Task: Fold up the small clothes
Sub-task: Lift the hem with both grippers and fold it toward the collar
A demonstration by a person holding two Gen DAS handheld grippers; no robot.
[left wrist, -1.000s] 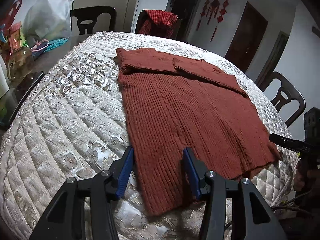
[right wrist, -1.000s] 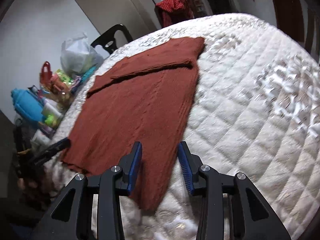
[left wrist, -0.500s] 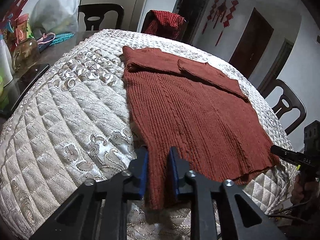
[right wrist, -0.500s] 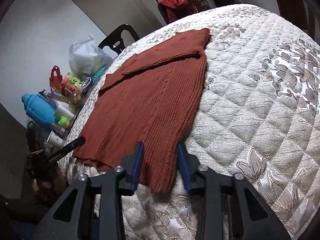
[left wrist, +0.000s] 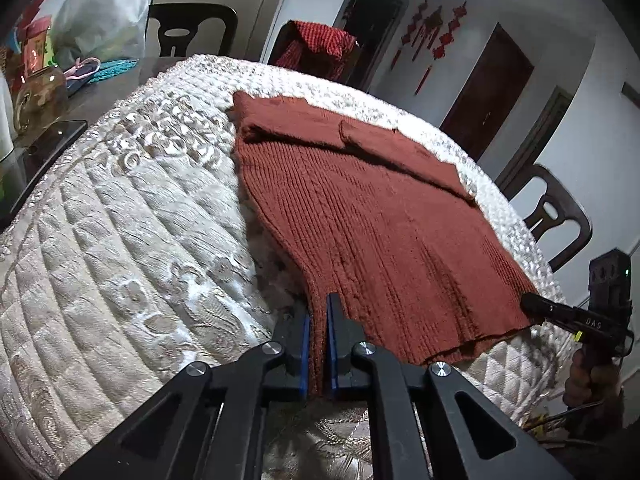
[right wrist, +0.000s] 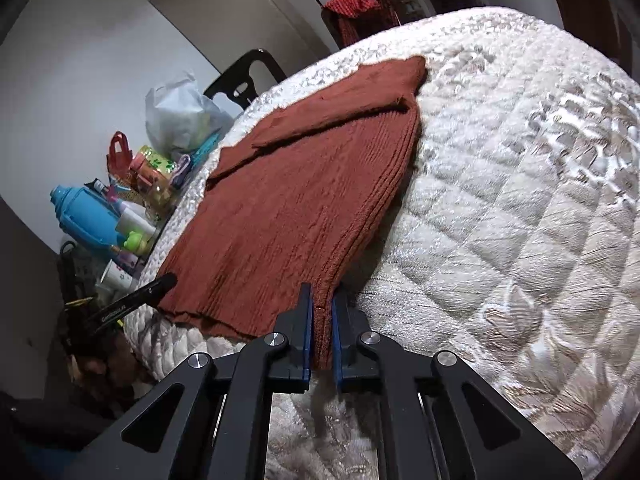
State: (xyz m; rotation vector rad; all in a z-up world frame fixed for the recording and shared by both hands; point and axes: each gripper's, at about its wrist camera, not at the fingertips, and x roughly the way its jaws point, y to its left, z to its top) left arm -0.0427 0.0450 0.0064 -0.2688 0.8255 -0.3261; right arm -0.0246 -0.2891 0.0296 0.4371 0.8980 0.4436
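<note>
A rust-red knitted sweater (left wrist: 380,220) lies flat on the quilted table cover (left wrist: 120,240), with its sleeves folded across the far end. My left gripper (left wrist: 318,300) is closing on the sweater's near left hem corner, and the blue pads press the knit between them. In the right wrist view the sweater (right wrist: 300,200) stretches away to the upper right. My right gripper (right wrist: 322,292) is closing on the other hem corner, with the fabric pinched between its pads. Both pinched corners are slightly bunched and raised off the cover (right wrist: 500,200).
Dark chairs (left wrist: 556,216) stand around the table, one with a red checked garment (left wrist: 320,48) draped over it. A white plastic bag (left wrist: 100,12), a jar and a phone sit left of the cover. A blue bottle (right wrist: 84,216) and small items crowd that side.
Both grippers went from wide open astride the hem corners to closed on them. The sweater's near edge has gathered and lifted a little at each grip.
</note>
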